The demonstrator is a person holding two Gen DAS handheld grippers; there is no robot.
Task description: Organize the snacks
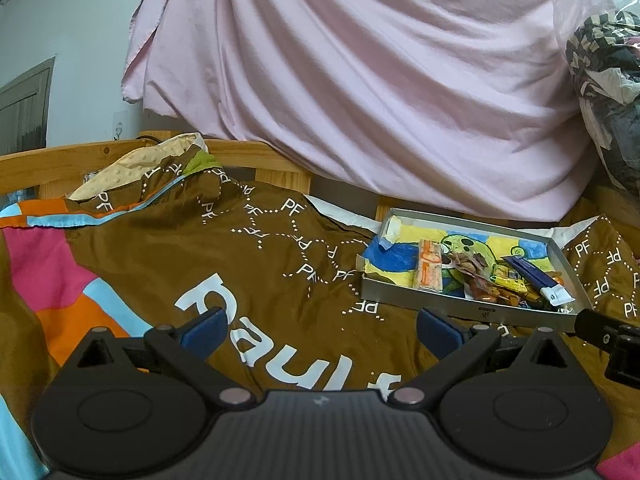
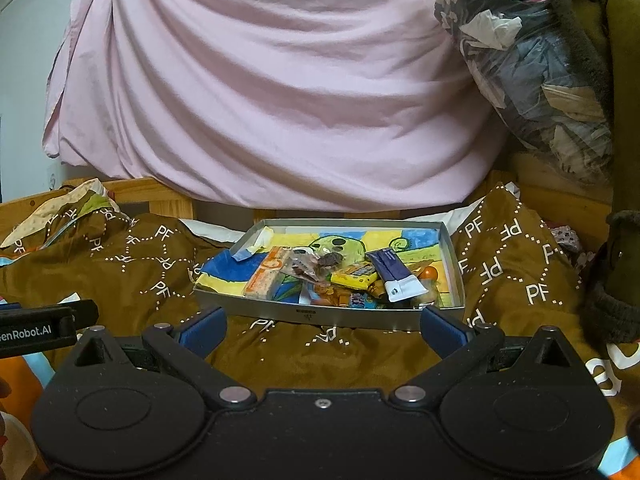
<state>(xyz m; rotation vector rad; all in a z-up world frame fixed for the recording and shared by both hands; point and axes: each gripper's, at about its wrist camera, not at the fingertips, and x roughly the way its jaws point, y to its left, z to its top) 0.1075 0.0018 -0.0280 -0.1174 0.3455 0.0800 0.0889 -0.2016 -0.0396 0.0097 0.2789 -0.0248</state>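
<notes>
The snack tray (image 2: 328,314) sits on a rumpled brown quilt (image 2: 120,272). A pink sheet (image 2: 260,100) hangs behind it. Both grippers, left (image 1: 320,326) and right (image 2: 322,326), hover empty with fingers spread.

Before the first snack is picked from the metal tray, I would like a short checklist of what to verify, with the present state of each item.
1. Left gripper open and empty: ok, fingers spread wide over the brown bedspread.
2. Right gripper open and empty: ok, it faces the tray's near wall.
3. Metal tray lies level: not ok, it sits on rumpled fabric and looks slightly tilted.
4. Snacks separated enough for a clean grasp: not ok, the yellow packet and the blue and white tube lie in an overlapping heap.
5. Orange wrapped bar free to grasp: ok, it lies at the heap's left edge.
6. Where sorted snacks should go: cannot tell.
</notes>
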